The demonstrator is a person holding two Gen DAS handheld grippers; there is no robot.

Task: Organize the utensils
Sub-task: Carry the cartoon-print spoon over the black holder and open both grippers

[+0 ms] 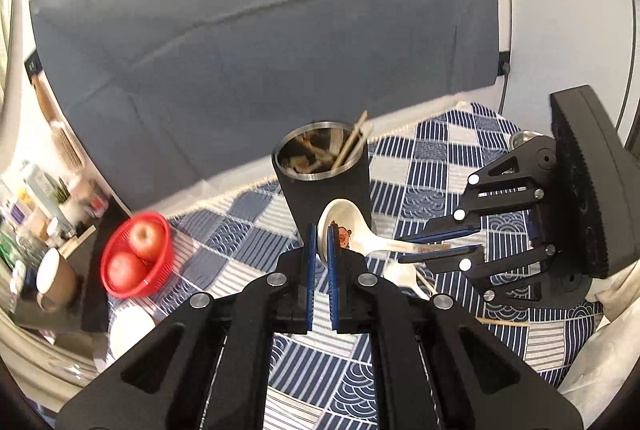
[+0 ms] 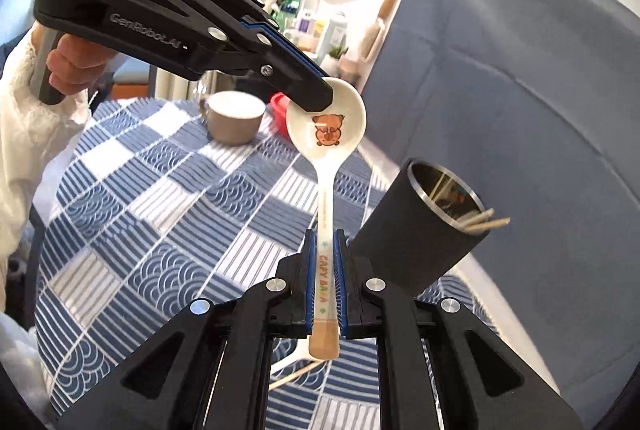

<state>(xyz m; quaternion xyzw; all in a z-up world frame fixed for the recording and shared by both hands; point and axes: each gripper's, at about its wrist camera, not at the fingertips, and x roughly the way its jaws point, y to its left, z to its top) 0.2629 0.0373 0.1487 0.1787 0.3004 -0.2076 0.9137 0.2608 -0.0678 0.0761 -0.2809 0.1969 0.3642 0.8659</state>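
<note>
A white ceramic spoon point(image 1: 352, 230) with a capybara picture is held in the air between both grippers. My left gripper point(image 1: 320, 236) is shut on the rim of its bowl point(image 2: 332, 118). My right gripper point(image 2: 325, 250) is shut on its handle; it shows at the right in the left wrist view point(image 1: 436, 248). Just beyond stands a black utensil cup point(image 1: 324, 174) with a steel rim, holding chopsticks point(image 1: 352, 142) and other utensils; it sits right of the spoon in the right wrist view point(image 2: 416, 230).
The table has a blue and white patterned cloth point(image 1: 420, 166). A second white spoon point(image 1: 404, 276) and a loose chopstick point(image 1: 504, 322) lie on it under the grippers. A red basket of apples point(image 1: 136, 254) and a brown mug point(image 2: 236, 116) stand to the left. A grey backdrop point(image 1: 256, 30) rises behind.
</note>
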